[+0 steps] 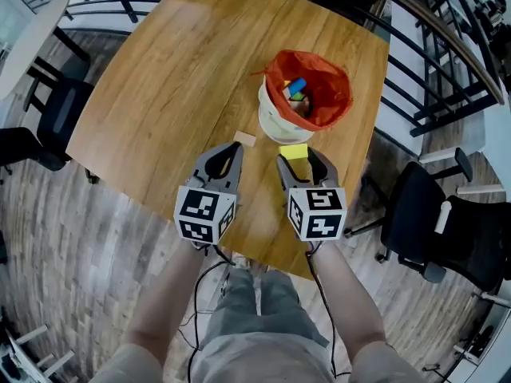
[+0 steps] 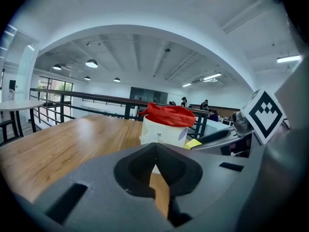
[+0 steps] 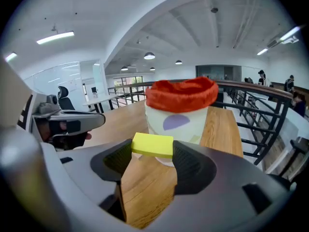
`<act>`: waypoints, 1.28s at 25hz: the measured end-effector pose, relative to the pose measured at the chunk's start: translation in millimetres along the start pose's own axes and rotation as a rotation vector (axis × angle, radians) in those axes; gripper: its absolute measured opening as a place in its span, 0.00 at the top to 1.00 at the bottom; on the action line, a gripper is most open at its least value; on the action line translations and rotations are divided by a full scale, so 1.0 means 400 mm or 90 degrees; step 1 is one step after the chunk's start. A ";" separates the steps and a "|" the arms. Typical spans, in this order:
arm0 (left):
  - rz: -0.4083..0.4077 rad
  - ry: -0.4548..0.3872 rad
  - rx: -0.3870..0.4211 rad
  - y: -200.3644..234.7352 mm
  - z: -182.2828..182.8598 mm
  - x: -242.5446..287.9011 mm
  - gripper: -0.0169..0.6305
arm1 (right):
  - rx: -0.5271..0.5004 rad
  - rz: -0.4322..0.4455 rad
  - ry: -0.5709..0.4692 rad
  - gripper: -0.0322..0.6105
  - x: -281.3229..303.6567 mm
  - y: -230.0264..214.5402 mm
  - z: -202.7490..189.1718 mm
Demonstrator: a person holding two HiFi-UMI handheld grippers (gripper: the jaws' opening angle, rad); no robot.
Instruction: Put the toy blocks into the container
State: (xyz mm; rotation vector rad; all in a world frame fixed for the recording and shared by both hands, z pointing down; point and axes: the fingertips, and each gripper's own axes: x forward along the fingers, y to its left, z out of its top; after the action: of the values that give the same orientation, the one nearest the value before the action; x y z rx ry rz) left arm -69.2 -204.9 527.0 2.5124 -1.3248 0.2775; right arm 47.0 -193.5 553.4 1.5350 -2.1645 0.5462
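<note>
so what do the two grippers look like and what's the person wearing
Both the left gripper and right gripper are grey plastic with dark ribbed jaws. Each carries a white cube of black square markers and trails a thin black cable. The person wears greyish shorts.

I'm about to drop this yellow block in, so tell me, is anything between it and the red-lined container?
Nothing visible stands in the way. The yellow block, clamped by the right gripper, faces the container with only table between them. The tan block lies off to the left, outside that path.
</note>
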 end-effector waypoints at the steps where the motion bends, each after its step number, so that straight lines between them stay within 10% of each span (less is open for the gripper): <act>1: -0.002 -0.007 0.003 -0.011 0.023 -0.012 0.96 | -0.007 0.002 -0.012 0.54 -0.027 0.005 0.024; 19: -0.043 -0.180 0.092 -0.237 0.481 -0.317 0.96 | -0.106 0.053 -0.293 0.54 -0.573 0.126 0.476; 32: 0.016 -0.283 0.210 -0.378 0.700 -0.580 0.96 | -0.173 0.095 -0.406 0.54 -0.891 0.193 0.564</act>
State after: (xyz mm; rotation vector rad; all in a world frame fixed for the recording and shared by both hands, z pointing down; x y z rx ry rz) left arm -63.5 -39.2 169.7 2.9575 -1.5814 -0.0735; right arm 52.7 -14.6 163.6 1.5381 -2.6902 -0.2376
